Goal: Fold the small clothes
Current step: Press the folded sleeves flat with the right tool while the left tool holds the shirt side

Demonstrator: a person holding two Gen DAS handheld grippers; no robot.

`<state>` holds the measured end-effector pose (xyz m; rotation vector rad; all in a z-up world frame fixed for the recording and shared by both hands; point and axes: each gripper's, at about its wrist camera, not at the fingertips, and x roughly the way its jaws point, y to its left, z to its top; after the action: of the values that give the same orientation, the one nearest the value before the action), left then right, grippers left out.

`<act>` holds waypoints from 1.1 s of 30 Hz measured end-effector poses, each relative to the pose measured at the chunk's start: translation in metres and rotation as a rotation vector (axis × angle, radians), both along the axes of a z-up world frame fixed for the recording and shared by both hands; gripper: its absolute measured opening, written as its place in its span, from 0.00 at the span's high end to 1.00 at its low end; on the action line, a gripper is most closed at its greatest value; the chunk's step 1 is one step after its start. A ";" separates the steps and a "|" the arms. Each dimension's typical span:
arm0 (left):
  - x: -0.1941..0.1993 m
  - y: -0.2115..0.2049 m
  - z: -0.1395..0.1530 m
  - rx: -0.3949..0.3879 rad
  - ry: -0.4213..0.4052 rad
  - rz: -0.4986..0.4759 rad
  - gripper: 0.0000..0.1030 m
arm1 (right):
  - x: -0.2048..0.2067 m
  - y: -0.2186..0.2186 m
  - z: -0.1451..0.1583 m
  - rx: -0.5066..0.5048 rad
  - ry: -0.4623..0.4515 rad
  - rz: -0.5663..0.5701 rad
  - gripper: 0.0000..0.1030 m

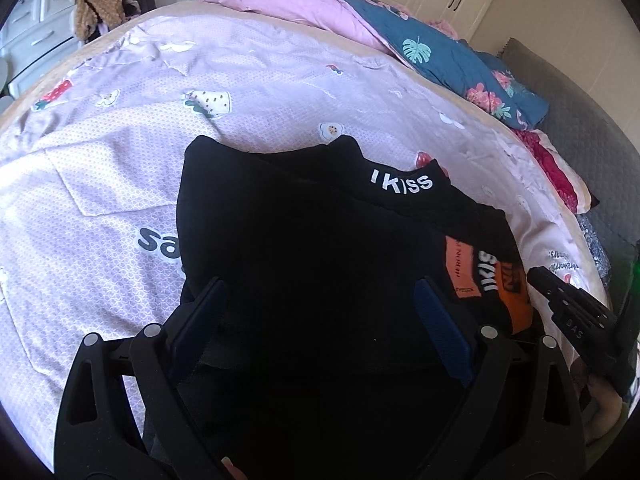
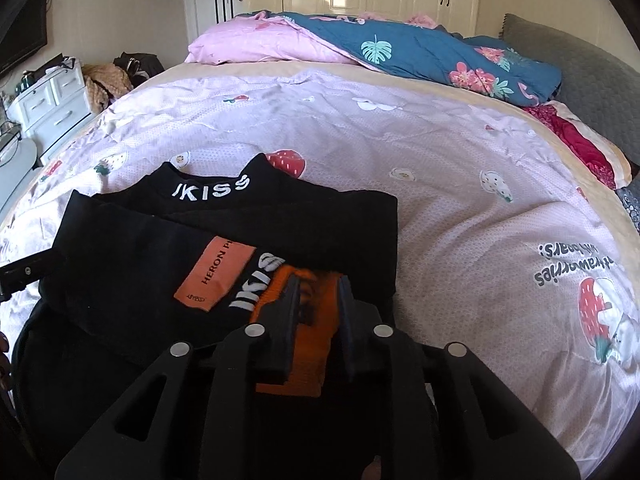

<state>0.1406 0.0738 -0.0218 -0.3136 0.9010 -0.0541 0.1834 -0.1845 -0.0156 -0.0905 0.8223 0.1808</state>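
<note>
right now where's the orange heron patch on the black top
In the right wrist view the orange patch lies on the folded black top, left of the right gripper and below the white collar lettering.

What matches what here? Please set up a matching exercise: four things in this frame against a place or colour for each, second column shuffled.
Things:
1. black garment
2. rectangular label
3. blue leaf-print quilt
4. white drawer unit

Places or colours:
A. heaped at the far end of the bed
B. beside the bed, against the wall
C. orange, lying on the black cloth
D. spread on the pink strawberry bedspread, white lettering on its collar

Pairs: 1-D, 2-C, 3-A, 4-B
</note>
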 end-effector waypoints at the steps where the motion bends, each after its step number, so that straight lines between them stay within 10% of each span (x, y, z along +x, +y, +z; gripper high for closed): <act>1: 0.000 0.000 0.000 -0.002 0.000 -0.002 0.15 | -0.001 0.000 0.000 0.003 -0.001 0.002 0.76; 13: 0.006 0.001 -0.027 0.072 0.079 -0.011 0.36 | -0.011 0.036 0.006 0.087 0.029 0.165 0.66; 33: -0.005 0.008 -0.028 0.055 0.059 -0.011 0.36 | -0.010 0.048 -0.034 0.118 0.161 0.196 0.54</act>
<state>0.1359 0.0815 -0.0500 -0.2601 0.9614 -0.0306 0.1736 -0.1365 -0.0497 -0.0457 0.9616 0.4254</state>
